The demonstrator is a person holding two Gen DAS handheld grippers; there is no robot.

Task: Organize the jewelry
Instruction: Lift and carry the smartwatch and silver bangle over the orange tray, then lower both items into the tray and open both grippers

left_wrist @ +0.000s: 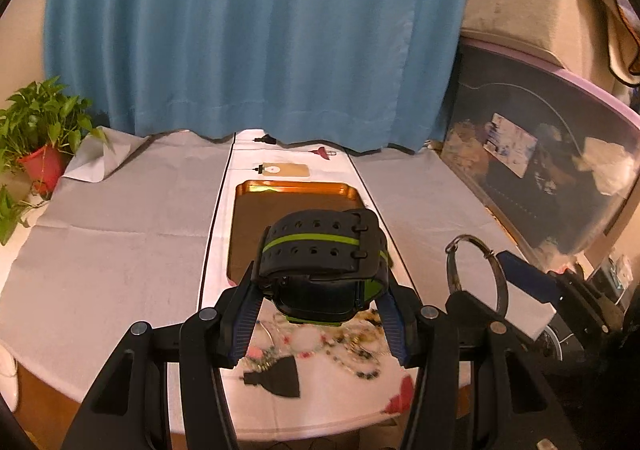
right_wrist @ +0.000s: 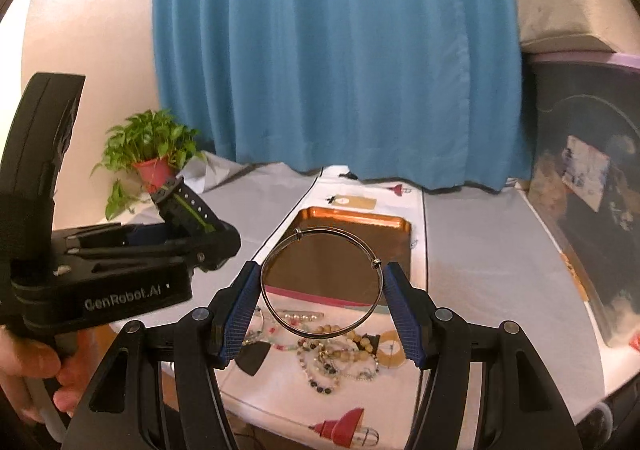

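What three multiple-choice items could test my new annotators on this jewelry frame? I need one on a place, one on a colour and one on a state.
1. Where does the loose pile of bead necklaces lie?
A. In the copper tray
B. On the white cloth, on the near side of the tray
C. By the potted plant

2. What colour is the stripe on the black watch?
A. Green
B. Red
C. White

3. What is the state of the right gripper?
A. Open and empty
B. Shut on a metal bangle
C. Shut on a necklace

Answers:
1 B: the beads rest on the cloth in front of the copper tray, whose inside shows bare.
2 A: a bright green band runs along the strap held by the left gripper.
3 B: the metal bangle sits clamped between the blue pads, above the table.
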